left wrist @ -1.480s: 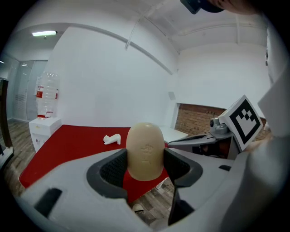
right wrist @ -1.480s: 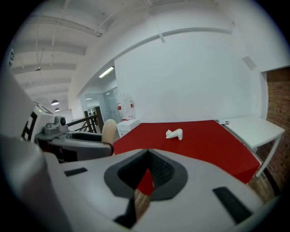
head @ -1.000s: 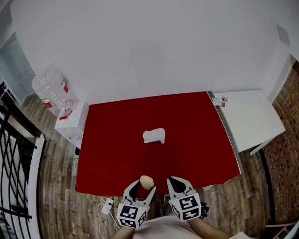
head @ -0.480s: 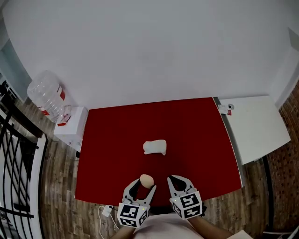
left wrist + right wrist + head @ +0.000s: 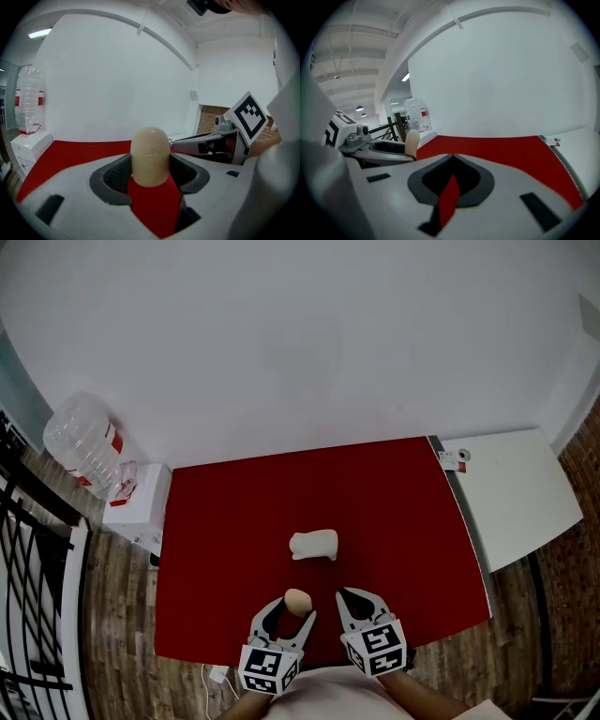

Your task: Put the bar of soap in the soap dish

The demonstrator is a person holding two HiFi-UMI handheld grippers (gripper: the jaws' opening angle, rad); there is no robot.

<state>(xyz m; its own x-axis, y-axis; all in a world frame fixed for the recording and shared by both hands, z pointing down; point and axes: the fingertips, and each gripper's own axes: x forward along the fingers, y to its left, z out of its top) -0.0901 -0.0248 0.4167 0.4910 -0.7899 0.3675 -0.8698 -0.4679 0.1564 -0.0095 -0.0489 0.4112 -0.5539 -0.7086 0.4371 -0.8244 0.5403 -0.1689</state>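
Observation:
A beige oval bar of soap stands upright between the jaws of my left gripper, which is shut on it near the front edge of the red table. In the left gripper view the soap fills the gap of the left gripper, pads touching both its sides. The white soap dish sits on the cloth a short way beyond the soap, with nothing in it. My right gripper hangs just right of the left one, shut and holding nothing; in its own view the right gripper shows only a thin red sliver between its jaws.
A clear water bottle and a white box stand off the table's left side. A white side table adjoins the right edge, with a small device at its corner. A black railing runs at far left.
The head view has shifted slightly, so the table sits a little lower and to the right. Both grippers, the soap and the dish keep their places relative to one another.

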